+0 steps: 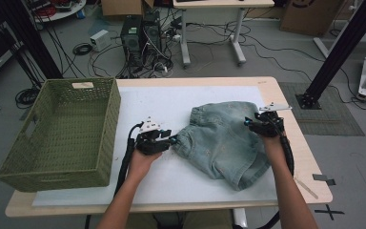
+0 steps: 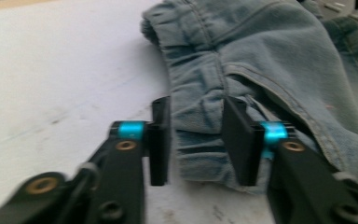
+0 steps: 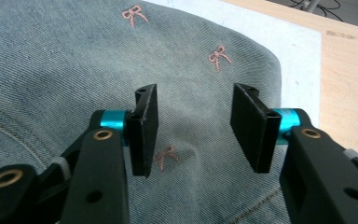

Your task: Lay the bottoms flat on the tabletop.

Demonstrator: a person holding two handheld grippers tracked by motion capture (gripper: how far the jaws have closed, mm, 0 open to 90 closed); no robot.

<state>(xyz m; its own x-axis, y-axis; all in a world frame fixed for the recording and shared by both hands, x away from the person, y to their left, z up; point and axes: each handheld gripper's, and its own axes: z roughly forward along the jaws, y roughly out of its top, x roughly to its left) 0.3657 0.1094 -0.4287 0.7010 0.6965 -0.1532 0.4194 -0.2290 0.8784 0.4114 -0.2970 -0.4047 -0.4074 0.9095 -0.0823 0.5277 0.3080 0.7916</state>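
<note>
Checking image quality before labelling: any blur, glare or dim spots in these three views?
High view: dim and soft, no glare, denim shorts still readable. Left gripper view: blurred throughout, the left gripper and the waistband fold between its jaws smeared. Right gripper view: sharp on the right gripper, bow embroidery crisp, even light.

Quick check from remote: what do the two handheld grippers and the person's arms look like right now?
Both the left gripper and right gripper are black, with flat black pads, turquoise collars, brass-coloured pivots, a pale top plate and a thick black cable each. The forearms are bare, without sleeves.
</note>
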